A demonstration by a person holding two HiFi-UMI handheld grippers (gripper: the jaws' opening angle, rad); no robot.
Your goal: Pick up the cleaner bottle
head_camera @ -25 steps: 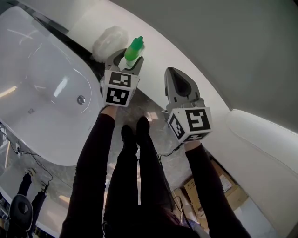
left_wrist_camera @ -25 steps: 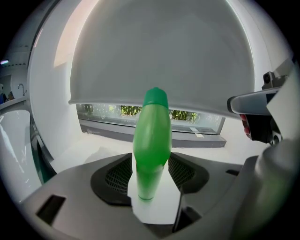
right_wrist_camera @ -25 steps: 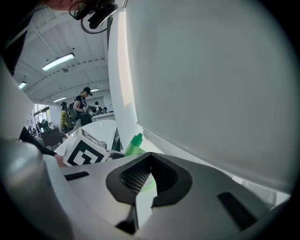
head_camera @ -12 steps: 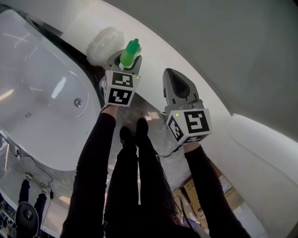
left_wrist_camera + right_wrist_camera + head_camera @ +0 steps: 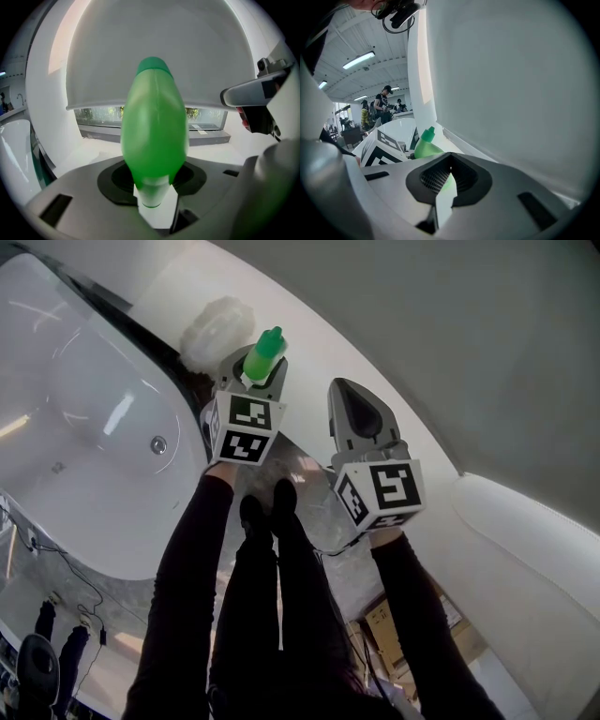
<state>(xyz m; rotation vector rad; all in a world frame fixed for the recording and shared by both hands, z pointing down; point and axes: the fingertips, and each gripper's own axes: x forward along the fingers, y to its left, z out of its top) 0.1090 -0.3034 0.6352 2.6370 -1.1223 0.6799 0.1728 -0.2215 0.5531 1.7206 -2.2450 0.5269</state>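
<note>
The green cleaner bottle (image 5: 264, 352) stands on the white ledge beside the bathtub. It fills the middle of the left gripper view as a green body with a cap on top (image 5: 154, 131). My left gripper (image 5: 255, 368) has just been closing its jaws, with the bottle's lower part between them, and they now grip it. In the right gripper view, the bottle (image 5: 424, 146) shows just past the left marker cube. My right gripper (image 5: 349, 392) hangs to the right of the bottle, apart from it, jaws together with nothing in them.
A white bathtub (image 5: 84, 437) lies to the left, with a white fluffy sponge (image 5: 217, 324) on the ledge behind the bottle. A curved grey wall rises to the right. The person's legs and shoes (image 5: 272, 512) are below, cardboard boxes (image 5: 394, 624) on the floor.
The left gripper's jaws have drawn in round the bottle and its marker cube has rolled slightly. The right gripper has kept its place.
</note>
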